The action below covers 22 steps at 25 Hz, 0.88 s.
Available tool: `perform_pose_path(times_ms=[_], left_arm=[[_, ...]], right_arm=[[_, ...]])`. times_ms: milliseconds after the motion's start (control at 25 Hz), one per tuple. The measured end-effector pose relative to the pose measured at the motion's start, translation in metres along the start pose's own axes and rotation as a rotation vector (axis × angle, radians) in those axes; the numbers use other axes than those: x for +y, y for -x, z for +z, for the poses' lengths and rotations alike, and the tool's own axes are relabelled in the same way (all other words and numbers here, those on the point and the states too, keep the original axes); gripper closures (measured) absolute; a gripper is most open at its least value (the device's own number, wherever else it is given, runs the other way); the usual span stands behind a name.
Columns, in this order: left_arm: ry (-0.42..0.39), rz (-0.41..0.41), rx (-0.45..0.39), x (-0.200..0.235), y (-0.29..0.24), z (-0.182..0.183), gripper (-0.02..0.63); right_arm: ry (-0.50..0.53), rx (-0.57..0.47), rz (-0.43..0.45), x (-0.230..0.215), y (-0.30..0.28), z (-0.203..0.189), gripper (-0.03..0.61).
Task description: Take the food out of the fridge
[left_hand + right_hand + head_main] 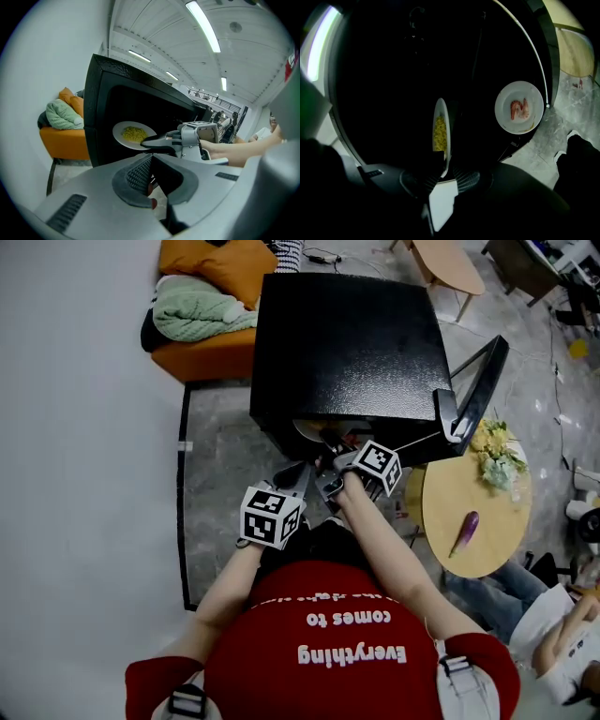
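The black fridge point(347, 343) is seen standing on the floor with its door point(483, 381) swung wide to the right, so the opening is left free for both tools. The right tool point(443, 173) is clenched on the near rim of a white plate point(119, 132), one jaw above the rim and one below. The plate is kept level at the front of the opening, presumably so that the heap of yellow food point(133, 135) (corn kernels, by the look of it) is not tipped off. Whether the plate rests on a shelf or is already lifted cannot be told. An edge grip is taken because the rim is the only part a two-jaw tool can be closed on. It is judged a leveraged hold, so a slow, flat withdrawal would be called for. The left tool point(151, 161) is held just outside the opening on the left, jaws closed together with nothing between them, apparently parked out of the way rather than lending support. Lower in the fridge a second plate point(530, 123) is spotted, with shrimp point(518, 108) on it, not yet touched. Beside the open door a round wooden tabletop point(450, 507) is in reach, carrying an eggplant point(466, 532) and a bunch of flowers point(495, 457). Its bare middle is judged the likely landing place.
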<state>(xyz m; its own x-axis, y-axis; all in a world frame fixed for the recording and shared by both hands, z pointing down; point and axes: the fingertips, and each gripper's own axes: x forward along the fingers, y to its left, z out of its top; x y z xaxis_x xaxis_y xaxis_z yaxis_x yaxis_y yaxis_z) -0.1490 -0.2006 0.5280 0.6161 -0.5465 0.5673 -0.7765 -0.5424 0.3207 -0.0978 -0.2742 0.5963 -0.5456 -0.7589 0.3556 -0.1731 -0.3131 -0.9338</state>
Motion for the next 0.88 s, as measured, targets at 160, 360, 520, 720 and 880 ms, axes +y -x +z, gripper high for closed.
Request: perform_pose_path(times_ms=[160,360,520,720,880], left_arm=[[0.0,-0.004,-0.005,-0.001,0.0,0.004,0.609],[-0.011,-0.007,-0.018,0.001,-0.002,0.011,0.609],[-0.015,-0.009,-0.021,0.001,-0.003,0.014,0.609],[-0.026,-0.015,-0.03,-0.001,-0.003,0.021,0.609],[-0.04,-0.023,-0.042,-0.005,-0.002,0.027,0.609]], right_arm=[[-0.07,-0.007,0.016,0.001,0.008,-0.002,0.549],[-0.072,0.006,0.043,0.0,0.016,-0.005,0.555],[-0.019,0.034,0.085,0.0,0.024,-0.005,0.555],[-0.02,0.057,0.173,0.011,0.04,-0.007,0.556],[-0.011,0.084,0.207,0.017,0.057,-0.014,0.557]])
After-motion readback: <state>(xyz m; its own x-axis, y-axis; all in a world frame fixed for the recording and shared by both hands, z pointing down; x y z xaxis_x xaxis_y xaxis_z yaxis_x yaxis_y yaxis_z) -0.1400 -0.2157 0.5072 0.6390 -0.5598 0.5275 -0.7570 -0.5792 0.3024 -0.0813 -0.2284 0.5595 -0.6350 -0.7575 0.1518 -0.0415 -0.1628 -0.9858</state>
